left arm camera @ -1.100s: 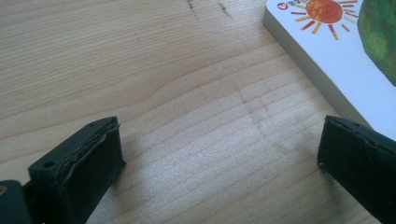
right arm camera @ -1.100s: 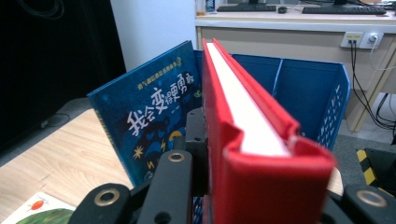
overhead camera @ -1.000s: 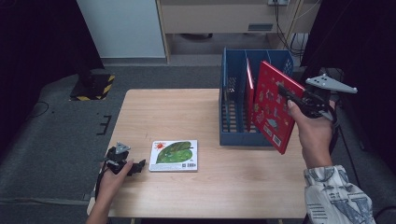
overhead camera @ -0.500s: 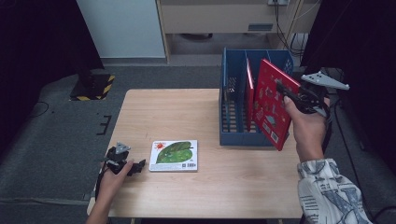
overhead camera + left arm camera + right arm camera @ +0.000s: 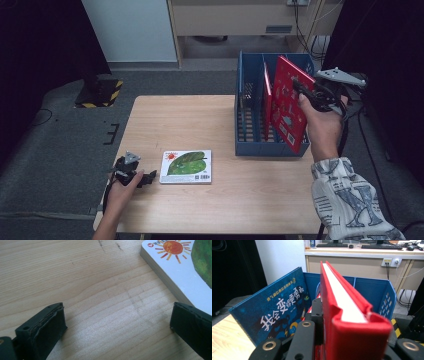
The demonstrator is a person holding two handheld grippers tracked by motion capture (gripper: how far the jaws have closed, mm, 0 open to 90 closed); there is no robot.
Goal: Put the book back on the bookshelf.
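You work on a pale wooden table (image 5: pixel 210 125) above grey carpet. Your right gripper (image 5: pixel 305 95) is clamped on the red book (image 5: pixel 287 107) over the blue rack (image 5: pixel 250 120). Your right gripper view reveals a dark blue book (image 5: pixel 272 312) inside. Your left gripper (image 5: pixel 145 177) rests with jaws apart beside the leaf book (image 5: pixel 187 166).

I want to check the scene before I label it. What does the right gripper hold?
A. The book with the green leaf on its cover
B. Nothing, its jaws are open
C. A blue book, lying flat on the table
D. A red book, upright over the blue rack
D: the right gripper is shut on the red book, which stands on edge over the blue rack.
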